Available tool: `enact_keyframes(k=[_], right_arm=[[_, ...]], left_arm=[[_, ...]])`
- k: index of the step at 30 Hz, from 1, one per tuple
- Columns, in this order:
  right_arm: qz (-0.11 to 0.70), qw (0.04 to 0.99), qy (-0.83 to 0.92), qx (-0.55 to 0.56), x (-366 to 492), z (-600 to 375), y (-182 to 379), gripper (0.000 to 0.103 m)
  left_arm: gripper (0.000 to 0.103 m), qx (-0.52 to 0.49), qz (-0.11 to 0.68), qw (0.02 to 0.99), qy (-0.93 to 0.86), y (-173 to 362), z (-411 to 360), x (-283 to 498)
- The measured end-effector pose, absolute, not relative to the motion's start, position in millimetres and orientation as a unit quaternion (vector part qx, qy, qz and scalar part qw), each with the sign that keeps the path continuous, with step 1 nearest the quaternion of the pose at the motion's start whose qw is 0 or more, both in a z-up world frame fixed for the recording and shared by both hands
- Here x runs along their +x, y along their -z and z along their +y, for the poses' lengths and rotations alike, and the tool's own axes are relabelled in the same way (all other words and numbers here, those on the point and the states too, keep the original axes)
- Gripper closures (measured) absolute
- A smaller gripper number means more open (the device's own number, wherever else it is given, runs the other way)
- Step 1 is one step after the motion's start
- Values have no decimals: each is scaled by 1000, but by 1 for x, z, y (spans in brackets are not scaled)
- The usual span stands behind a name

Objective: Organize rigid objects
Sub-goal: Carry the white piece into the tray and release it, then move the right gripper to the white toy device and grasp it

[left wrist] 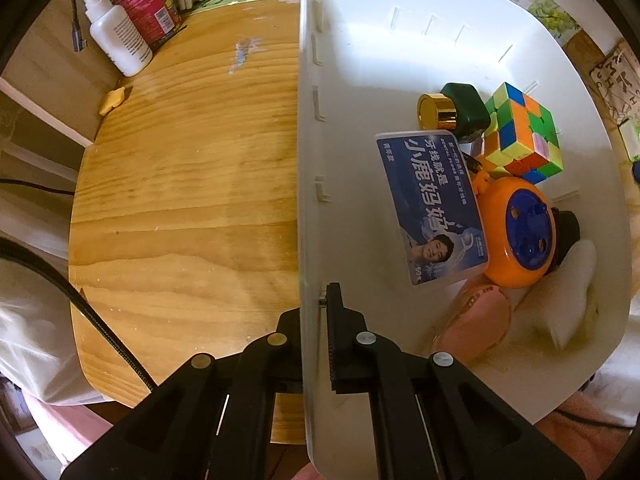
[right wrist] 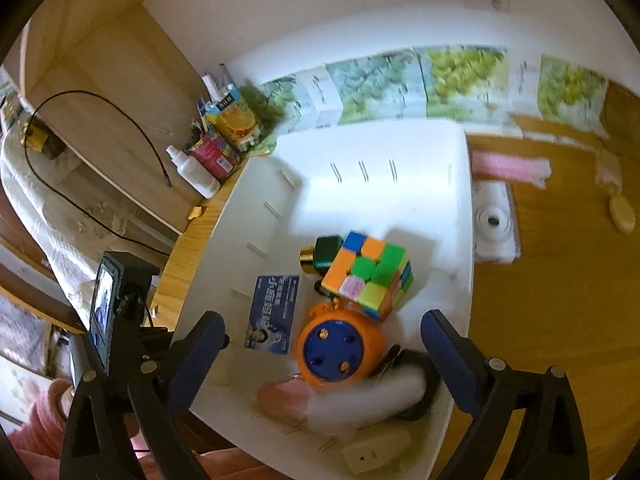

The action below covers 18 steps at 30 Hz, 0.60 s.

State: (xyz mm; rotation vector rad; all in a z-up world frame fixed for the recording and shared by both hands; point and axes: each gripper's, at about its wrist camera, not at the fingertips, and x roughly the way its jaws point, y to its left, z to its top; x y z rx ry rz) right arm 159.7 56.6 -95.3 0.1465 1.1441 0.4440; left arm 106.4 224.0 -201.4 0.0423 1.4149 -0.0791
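Left hand-held gripper (left wrist: 316, 320), pointing down, clamps white bin (left wrist: 308, 160) wall.

Left claw (left wrist: 316, 312) clamps the white bin (left wrist: 312, 160) wall.

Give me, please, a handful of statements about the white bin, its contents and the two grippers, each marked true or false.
1. The left gripper is clamped on the side wall of the white bin. True.
2. The right gripper is shut on the Rubik's cube. False: its jaws stand wide open above the bin with nothing held.
3. The blue dental floss box leans against the orange and blue toy. True.
4. The white spray bottle lies inside the bin. False: it stands on the wooden table outside the bin.
5. The green bottle with a gold cap lies next to the cube. True.
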Motion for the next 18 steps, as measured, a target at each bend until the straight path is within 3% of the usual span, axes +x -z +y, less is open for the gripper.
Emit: enact_keyframes(k=[18], right_arm=[[426,867,-232,-112,163,12,71,4]], left_arm=[[97,94,645,754,74,198,215,109]])
